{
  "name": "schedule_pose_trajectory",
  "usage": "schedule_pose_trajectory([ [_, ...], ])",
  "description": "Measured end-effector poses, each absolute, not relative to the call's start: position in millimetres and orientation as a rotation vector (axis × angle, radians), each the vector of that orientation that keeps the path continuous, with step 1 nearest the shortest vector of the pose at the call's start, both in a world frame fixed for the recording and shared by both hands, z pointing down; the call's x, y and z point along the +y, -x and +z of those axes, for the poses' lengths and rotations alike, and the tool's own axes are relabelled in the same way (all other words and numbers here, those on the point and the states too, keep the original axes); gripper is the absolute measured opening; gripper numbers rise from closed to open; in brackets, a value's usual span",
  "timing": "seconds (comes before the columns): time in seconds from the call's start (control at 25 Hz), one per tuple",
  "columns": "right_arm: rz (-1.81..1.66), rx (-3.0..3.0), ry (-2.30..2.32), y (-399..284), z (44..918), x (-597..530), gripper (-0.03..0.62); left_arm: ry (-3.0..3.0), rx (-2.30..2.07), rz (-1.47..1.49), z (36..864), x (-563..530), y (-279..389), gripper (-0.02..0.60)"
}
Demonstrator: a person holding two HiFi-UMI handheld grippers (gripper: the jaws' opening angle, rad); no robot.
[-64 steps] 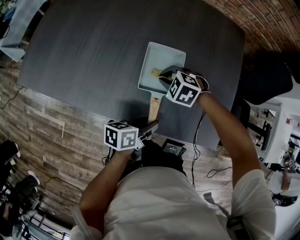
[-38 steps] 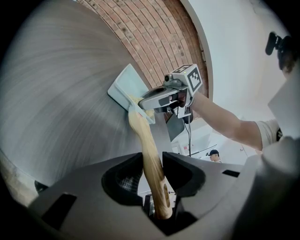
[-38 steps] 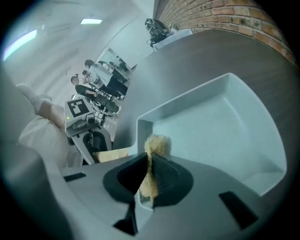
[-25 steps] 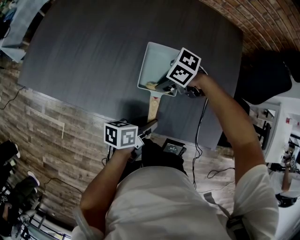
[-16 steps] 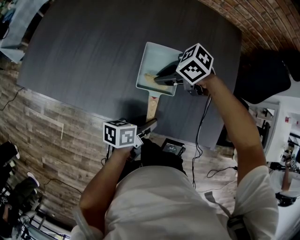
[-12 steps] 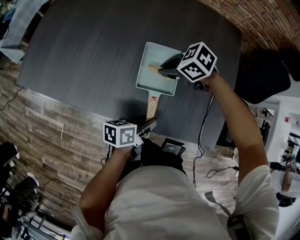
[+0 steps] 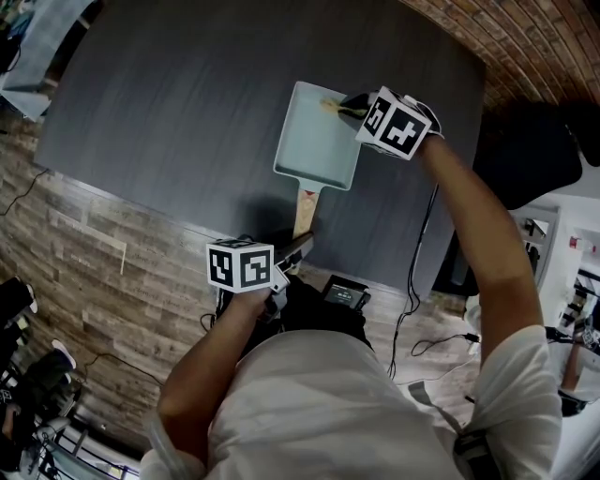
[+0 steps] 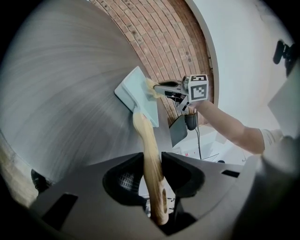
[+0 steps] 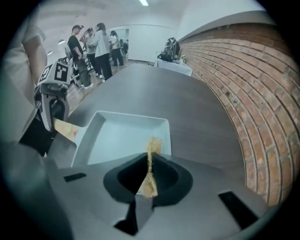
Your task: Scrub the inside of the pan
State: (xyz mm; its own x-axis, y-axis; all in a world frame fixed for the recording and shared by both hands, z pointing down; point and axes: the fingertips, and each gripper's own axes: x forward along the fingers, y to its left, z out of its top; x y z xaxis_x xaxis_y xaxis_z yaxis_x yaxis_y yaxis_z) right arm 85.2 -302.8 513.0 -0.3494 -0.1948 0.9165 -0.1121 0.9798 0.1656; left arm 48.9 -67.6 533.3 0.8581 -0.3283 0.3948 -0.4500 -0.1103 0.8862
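A pale blue square pan [image 7: 317, 141] lies on the dark table, its wooden handle [image 7: 304, 208] pointing toward me. My left gripper [image 7: 296, 253] has that handle [image 8: 151, 159] between its jaws, which are closing on it, pads against the wood. My right gripper [image 7: 349, 105] is at the pan's far right corner, shut on a thin tan scrub pad [image 7: 331, 105]. In the right gripper view the pad [image 9: 151, 154] stands edge-on between the jaws, its frayed tip just above the pan's near rim [image 9: 164, 123]. From the left gripper view the pad [image 8: 151, 88] touches the pan's far edge [image 8: 137, 91].
The dark grey table [image 7: 178, 103] ends near my body at the left gripper. A brick wall [image 7: 469, 28] runs along its right side. A black chair [image 7: 534, 159] stands to the right. Several people [image 9: 96, 44] stand beyond the table's far end.
My right gripper has carried the scrub pad from the pan's near edge across its inside to the far right corner. The left gripper has stayed on the handle.
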Motion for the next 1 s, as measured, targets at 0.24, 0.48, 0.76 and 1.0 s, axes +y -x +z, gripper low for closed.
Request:
schedule_pose_trajectory([
  [0.24,-0.29,-1.803,-0.144,-92,532,-305,0.035,-1.671,-0.652,0.077,533,-67,-48,0.123],
  [0.48,-0.257,-1.798,-0.156,-96,547,-293,0.035,-1.641,-0.714,0.048,534,-69,-43,0.121],
  [0.76,-0.078,-1.875,-0.181,-93,545,-276,0.035,-1.622,-0.744,0.028,534,-70,-40,0.121],
  [1.0,0.032,-1.929,-0.173,-89,546,-254,0.035,-1.614,-0.762,0.014,533,-72,-36,0.121],
])
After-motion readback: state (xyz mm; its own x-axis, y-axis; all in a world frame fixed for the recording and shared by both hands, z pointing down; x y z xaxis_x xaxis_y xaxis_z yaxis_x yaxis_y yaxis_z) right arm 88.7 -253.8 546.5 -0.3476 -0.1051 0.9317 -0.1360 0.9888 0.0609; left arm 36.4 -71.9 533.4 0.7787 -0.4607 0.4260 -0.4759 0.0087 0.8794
